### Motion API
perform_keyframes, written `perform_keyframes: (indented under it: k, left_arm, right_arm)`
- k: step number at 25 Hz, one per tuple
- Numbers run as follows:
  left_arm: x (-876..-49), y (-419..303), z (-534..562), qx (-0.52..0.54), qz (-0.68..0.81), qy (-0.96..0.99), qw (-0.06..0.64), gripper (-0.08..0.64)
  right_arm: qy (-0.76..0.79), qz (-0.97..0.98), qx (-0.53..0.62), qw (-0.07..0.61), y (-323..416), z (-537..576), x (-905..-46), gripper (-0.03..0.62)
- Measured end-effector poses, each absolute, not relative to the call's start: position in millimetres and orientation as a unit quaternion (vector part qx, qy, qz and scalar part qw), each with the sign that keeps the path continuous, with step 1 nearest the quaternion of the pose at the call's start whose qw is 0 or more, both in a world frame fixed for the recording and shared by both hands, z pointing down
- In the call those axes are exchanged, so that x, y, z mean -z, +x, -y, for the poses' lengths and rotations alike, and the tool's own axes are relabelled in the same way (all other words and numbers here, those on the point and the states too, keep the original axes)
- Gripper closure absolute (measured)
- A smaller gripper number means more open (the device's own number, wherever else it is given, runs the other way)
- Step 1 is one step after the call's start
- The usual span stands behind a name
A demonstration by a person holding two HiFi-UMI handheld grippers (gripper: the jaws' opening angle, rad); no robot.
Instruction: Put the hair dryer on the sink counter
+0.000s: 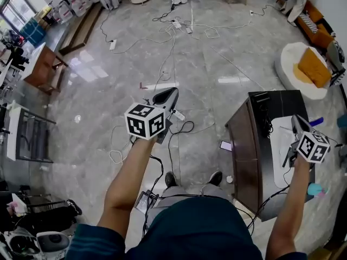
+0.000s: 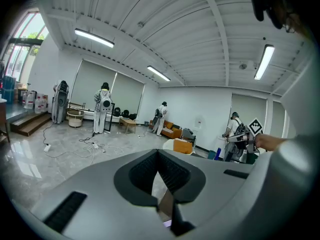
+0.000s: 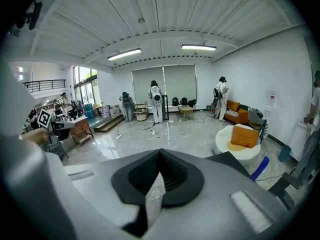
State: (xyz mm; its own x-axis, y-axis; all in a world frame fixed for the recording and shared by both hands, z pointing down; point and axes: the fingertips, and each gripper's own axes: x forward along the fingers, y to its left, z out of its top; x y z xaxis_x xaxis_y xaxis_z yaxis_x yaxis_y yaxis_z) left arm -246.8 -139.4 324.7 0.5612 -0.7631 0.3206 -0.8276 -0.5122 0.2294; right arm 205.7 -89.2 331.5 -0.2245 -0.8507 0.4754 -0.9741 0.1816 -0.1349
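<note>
Counter edge (image 1: 244,145) — open floor (image 1: 206,58) leftward

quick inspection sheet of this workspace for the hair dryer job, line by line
surface: dark counter with a pale top, under the right gripper.
job's things: hair dryer not made out; a dark thing with a cord lies at the counter's far end, too small to tell.
clutter: flat device on the floor beside the counter; blue thing at its far side.
grippers: left gripper over the floor, jaws shut, empty; right gripper jaws shut, empty.
cables: loose cables across the floor.
surroundings: grey floor, white seat with orange cushion, wooden table, people by the far wall.
</note>
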Motion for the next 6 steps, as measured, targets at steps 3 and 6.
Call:
perform_keyframes:
  k: [3,6]
  left_arm:
    - [-324,-265,135,-0.089,0.465,0.863,0.179,0.554]
    - [-323,-285,131,-0.089,0.469,0.861,0.178,0.554]
  right_arm:
    - [0.602,0.757,-0.206,0.149,189,87,-329,0.583]
    - [0.599,0.759,-0.206,0.15,172,86,-328,0.584]
